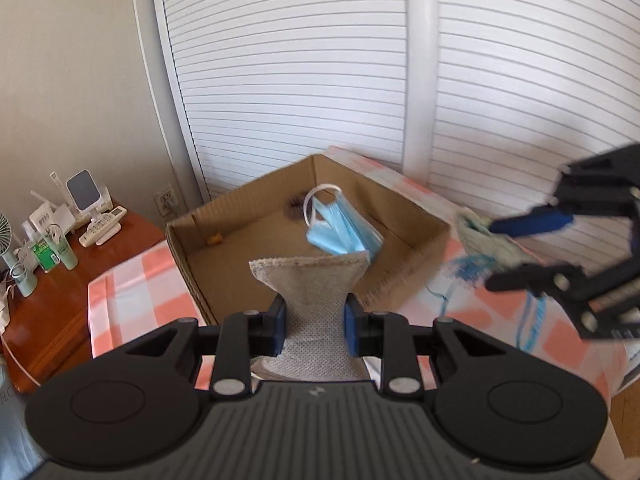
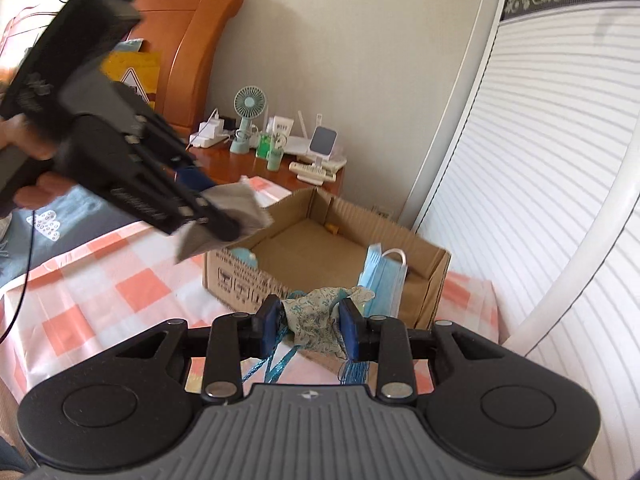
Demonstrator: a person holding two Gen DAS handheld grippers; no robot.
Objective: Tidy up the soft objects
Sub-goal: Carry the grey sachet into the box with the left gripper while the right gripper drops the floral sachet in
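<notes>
My left gripper (image 1: 315,326) is shut on a grey dotted cloth pad (image 1: 314,292) that sticks up between its blue pads, held above the table in front of the cardboard box (image 1: 416,236). My right gripper (image 2: 311,326) is shut on a crumpled green patterned pouch (image 2: 320,316) with blue cords (image 2: 276,364) hanging below it. Inside the box a stack of blue face masks (image 1: 344,228) leans against the wall. The left wrist view shows the right gripper (image 1: 490,252) with the pouch (image 1: 484,240) at the right. The right wrist view shows the left gripper (image 2: 224,216) with the grey pad (image 2: 236,204) at the left.
The box stands on a table with a pink and white checked cover (image 2: 100,280). A wooden nightstand (image 1: 60,308) with a small fan (image 2: 250,106), bottles and a remote sits beyond. White slatted doors (image 1: 300,80) rise behind the box. A hand (image 2: 36,188) holds the left gripper.
</notes>
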